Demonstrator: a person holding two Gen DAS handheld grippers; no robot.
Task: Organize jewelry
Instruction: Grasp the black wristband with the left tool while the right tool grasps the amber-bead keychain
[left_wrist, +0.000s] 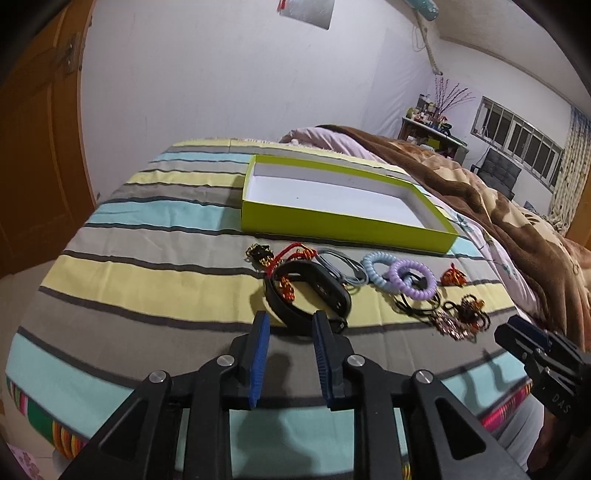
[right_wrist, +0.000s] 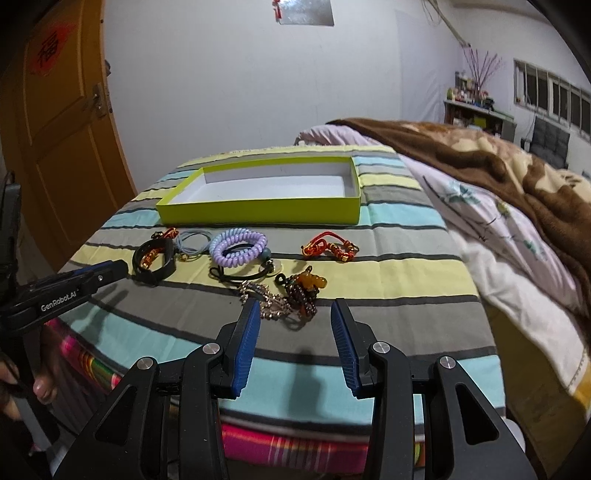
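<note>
A shallow lime-green box (left_wrist: 332, 221) (right_wrist: 258, 210) with a white, bare inside lies on the striped bedspread. In front of it lie a black wristband (left_wrist: 306, 291) (right_wrist: 153, 260), a purple coil hair tie (left_wrist: 412, 277) (right_wrist: 238, 245), a pale blue coil tie (left_wrist: 376, 269), a red knotted charm (right_wrist: 328, 249), an amber bead charm (right_wrist: 314, 282) and a sparkly chain (right_wrist: 269, 299). My left gripper (left_wrist: 290, 321) is open just short of the wristband, holding nothing. My right gripper (right_wrist: 295, 306) is open just short of the chain and amber charm, also holding nothing.
A brown blanket (right_wrist: 498, 162) and a pale floral quilt (right_wrist: 491, 221) cover the bed to the right. An orange door (right_wrist: 62, 129) stands at the left. The bed's near edge (right_wrist: 280, 435) runs just below both grippers. A person's fingers (right_wrist: 40, 387) show at the lower left.
</note>
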